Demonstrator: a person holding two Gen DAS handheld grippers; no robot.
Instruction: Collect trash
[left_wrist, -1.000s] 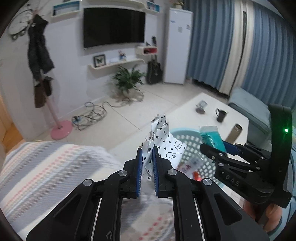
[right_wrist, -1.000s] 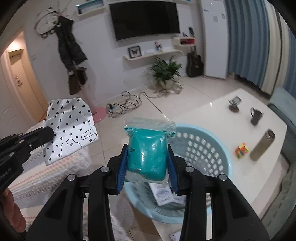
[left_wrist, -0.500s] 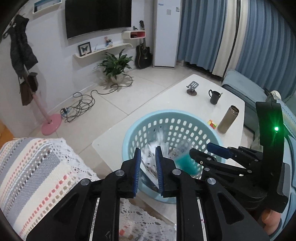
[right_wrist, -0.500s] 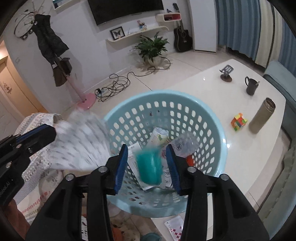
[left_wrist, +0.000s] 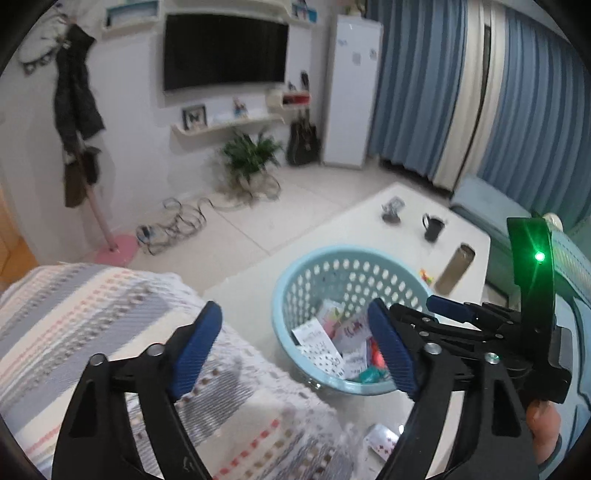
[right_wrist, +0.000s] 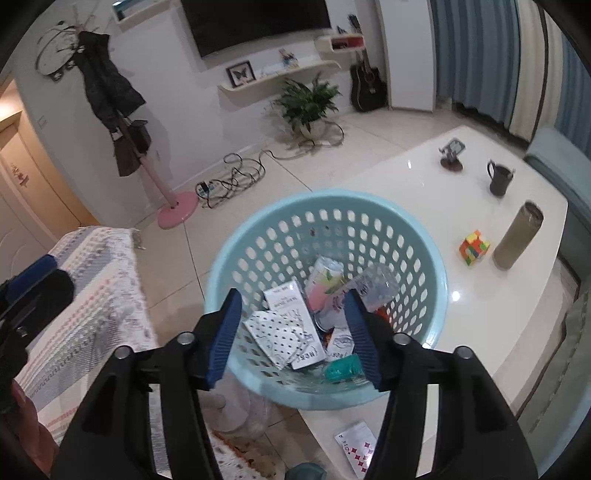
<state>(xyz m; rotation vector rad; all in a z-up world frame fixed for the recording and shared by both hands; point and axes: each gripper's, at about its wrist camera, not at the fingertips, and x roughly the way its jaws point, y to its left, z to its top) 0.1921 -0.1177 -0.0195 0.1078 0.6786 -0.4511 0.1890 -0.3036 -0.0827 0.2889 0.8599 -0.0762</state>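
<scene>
Right wrist view looks straight down into the blue basket (right_wrist: 424, 258) on the counter (right_wrist: 424, 162): heart-print wrapper (right_wrist: 280, 338), teal pouch (right_wrist: 341, 369) and cartons lie inside. The right gripper (right_wrist: 295, 336) has jaws spread wide, empty, above it. One playing card (right_wrist: 354, 448) lies on the counter's near edge, seemingly left to collect. Left wrist view adds the left gripper (left_wrist: 295, 354), jaws wide, empty, over the striped blanket (left_wrist: 110, 314).

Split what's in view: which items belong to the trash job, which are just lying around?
Job:
- blue basket
- heart-print wrapper inside it
- teal packet inside it
- left gripper, right gripper, both open and empty

Lying about:
- puzzle cube
- tumbler
- black mug
- playing card; could be trash, cannot tell
</scene>
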